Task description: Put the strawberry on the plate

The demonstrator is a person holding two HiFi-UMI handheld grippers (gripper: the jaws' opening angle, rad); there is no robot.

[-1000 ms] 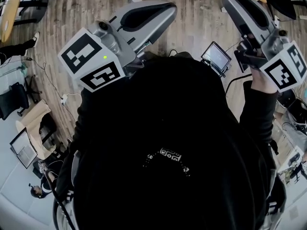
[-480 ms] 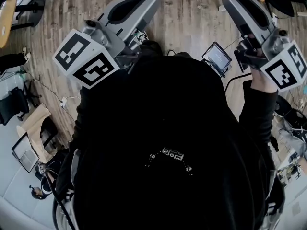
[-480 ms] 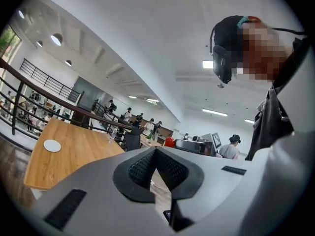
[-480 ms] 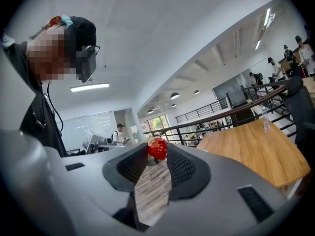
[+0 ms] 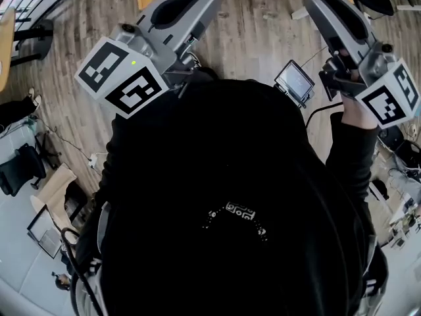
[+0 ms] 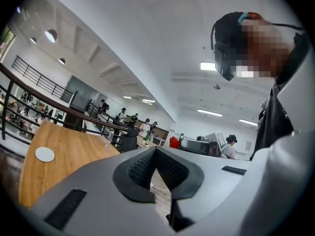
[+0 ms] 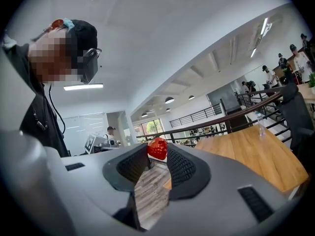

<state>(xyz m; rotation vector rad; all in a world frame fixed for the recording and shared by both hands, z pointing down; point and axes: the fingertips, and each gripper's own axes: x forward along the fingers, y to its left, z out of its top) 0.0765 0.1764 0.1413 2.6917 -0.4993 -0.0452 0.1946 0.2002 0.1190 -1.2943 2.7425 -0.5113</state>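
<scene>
The job is partly done. The strawberry is picked up, but it is not on the plate yet.

On the left side, the left gripper (image 6: 156, 150) is closed. Its two dark pads touch at the tip and there is nothing between them. It has no part in the holding. Past it, far off to the left, a small white plate (image 6: 45, 154) sits on a long wooden table (image 6: 74, 151). Nothing shows on the plate. It is well apart from both grippers.

On the right side, the right gripper (image 7: 156, 157) holds the strawberry (image 7: 157, 147). The red berry sits right at the tip, pinched between the two pads, up in the air and not over the plate. In the head view it shows as a red spot at the end of that gripper, near the top edge.

So what is left, I think, is to carry the strawberry over to the table, bring it above the plate and let it go there.

Compared with a second ago, the wooden table shows more along the top of the head view. It was only a small bit at the edge before. The floor and the things on it have slid down in the picture, so the person seems to be going toward the table. The left gripper has shifted a little. The right gripper sits in about the same spot, with the berry at its tip as before.
</scene>
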